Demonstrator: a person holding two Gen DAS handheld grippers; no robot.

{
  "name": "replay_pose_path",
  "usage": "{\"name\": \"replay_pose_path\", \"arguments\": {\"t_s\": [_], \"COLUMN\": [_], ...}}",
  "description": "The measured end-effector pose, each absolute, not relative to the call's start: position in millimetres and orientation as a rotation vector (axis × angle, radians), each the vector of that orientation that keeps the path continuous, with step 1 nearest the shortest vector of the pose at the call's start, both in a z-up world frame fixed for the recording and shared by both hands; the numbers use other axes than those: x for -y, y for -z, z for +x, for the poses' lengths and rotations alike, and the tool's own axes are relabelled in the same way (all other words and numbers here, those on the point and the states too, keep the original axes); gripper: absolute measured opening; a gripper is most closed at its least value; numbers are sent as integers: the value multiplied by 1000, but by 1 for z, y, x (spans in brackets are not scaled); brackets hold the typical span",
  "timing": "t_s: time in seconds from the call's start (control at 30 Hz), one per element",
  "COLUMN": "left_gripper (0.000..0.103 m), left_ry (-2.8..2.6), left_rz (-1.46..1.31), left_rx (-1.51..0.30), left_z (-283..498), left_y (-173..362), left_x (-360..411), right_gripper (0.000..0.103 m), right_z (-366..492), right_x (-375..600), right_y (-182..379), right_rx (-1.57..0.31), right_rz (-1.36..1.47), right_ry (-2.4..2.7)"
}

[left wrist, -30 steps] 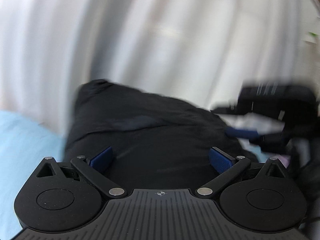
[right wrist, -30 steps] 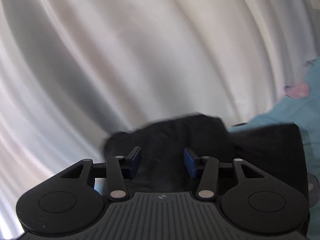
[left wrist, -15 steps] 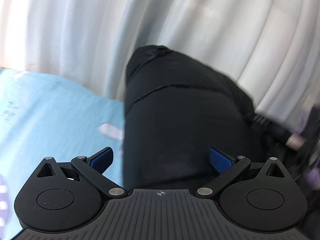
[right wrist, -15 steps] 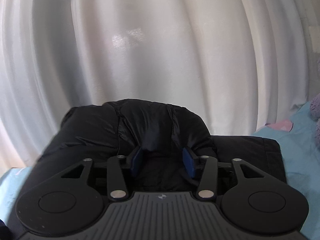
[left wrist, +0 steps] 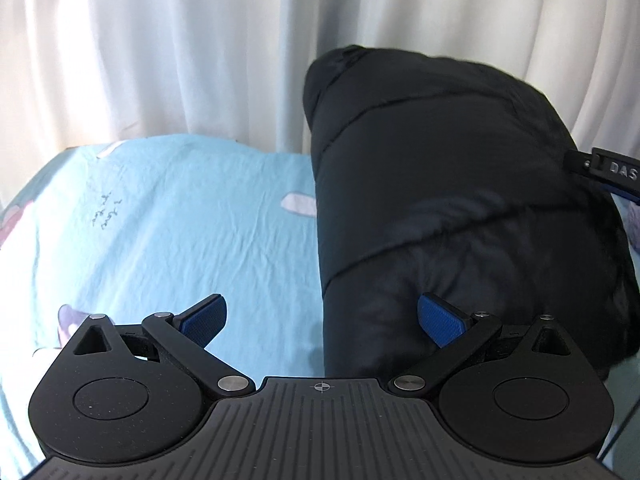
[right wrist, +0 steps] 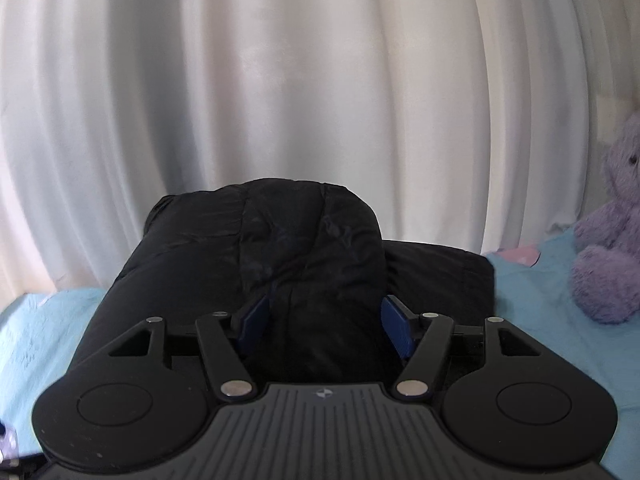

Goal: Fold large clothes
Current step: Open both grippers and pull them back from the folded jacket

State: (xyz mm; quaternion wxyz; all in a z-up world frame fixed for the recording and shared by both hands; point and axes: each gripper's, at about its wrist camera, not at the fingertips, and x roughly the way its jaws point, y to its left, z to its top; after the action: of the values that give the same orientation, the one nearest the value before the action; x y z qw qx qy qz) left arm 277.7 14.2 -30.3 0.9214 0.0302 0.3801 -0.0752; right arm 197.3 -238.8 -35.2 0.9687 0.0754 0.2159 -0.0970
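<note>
A black padded jacket (left wrist: pixel 452 200) lies folded into a thick bundle on a light blue bed sheet (left wrist: pixel 168 220). In the left wrist view my left gripper (left wrist: pixel 320 320) is wide open at the bundle's near left edge and holds nothing. In the right wrist view the jacket (right wrist: pixel 280 256) fills the middle, and my right gripper (right wrist: pixel 324 324) is open with a raised fold of the jacket between its blue pads (right wrist: pixel 396 328). The right gripper's tip also shows at the right edge of the left wrist view (left wrist: pixel 612 172).
White curtains (right wrist: pixel 320 80) hang close behind the bed. A purple plush bear (right wrist: pixel 612 236) sits on the sheet at the right. The blue sheet spreads to the left of the jacket, with small prints (left wrist: pixel 298 204) on it.
Both cameras have swung down and steadied. The left gripper has shifted left off the jacket's middle to its left edge. The right gripper's jaws have opened wider around the fold.
</note>
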Motion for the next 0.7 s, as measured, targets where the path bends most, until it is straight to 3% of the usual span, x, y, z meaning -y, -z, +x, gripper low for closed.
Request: {"name": "replay_pose_path", "arguments": {"t_s": [0.2, 0.3, 0.43, 0.7], "left_gripper": [103, 103, 103, 103], "left_ry": [151, 163, 160, 207], "left_rz": [67, 77, 160, 195], "left_rx": [-837, -854, -892, -894], "left_z": [266, 262, 254, 236], "left_y": [30, 30, 33, 32], "left_x": [-23, -25, -20, -23], "right_gripper": [66, 78, 81, 87], "right_z": [204, 210, 223, 161], "right_x": [250, 241, 252, 228], "right_y": [61, 61, 66, 40], "right_rx": [-589, -608, -654, -616], "right_rz": [191, 78, 141, 142], "right_ry": [216, 243, 250, 253]}}
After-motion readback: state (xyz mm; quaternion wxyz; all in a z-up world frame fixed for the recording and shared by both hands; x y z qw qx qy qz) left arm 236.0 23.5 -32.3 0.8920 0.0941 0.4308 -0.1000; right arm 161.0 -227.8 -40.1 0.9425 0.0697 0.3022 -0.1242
